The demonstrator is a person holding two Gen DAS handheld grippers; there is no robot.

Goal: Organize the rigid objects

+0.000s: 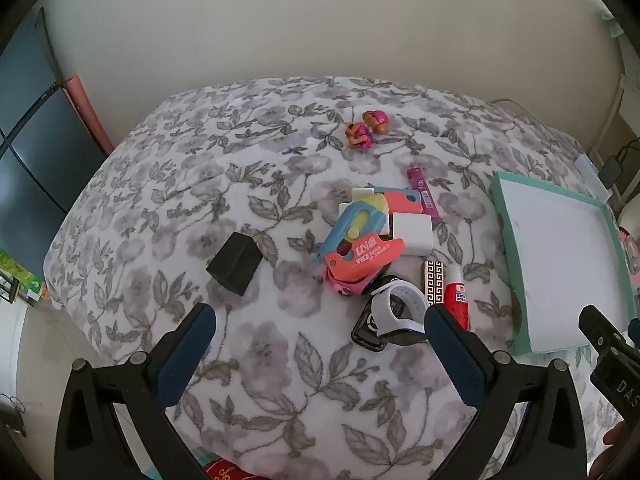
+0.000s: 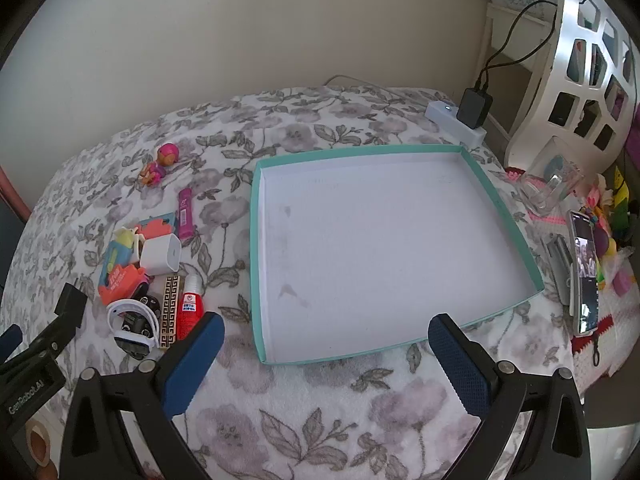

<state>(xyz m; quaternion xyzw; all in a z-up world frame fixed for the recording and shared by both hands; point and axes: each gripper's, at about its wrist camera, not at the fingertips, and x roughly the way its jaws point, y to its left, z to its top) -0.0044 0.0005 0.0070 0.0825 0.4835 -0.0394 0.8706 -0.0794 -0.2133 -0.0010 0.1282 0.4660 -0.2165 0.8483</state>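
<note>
A teal-rimmed white tray [image 2: 500, 204] lies empty on the floral cloth; it also shows in the left wrist view [image 1: 508, 232] at the right. Left of it lies a pile: a white watch [image 1: 394, 314], a red glue bottle [image 1: 456, 300], a patterned gold box [image 1: 433, 282], orange and blue toy cutters [image 1: 362, 258], a white charger cube [image 1: 412, 236], a purple tube [image 1: 424, 194]. A black box [image 1: 234, 264] lies apart to the left. A pink toy figure [image 1: 366, 130] lies farther back. My left gripper [image 1: 316, 332] is open and empty, near the watch. My right gripper [image 2: 326, 340] is open and empty over the tray's near edge.
A white power strip with a black adapter [image 2: 474, 110] sits behind the tray. A phone [image 2: 584, 272], a clear container [image 2: 554, 188] and small toys lie at the right of the tray. A dark cabinet [image 1: 28, 148] stands left of the table.
</note>
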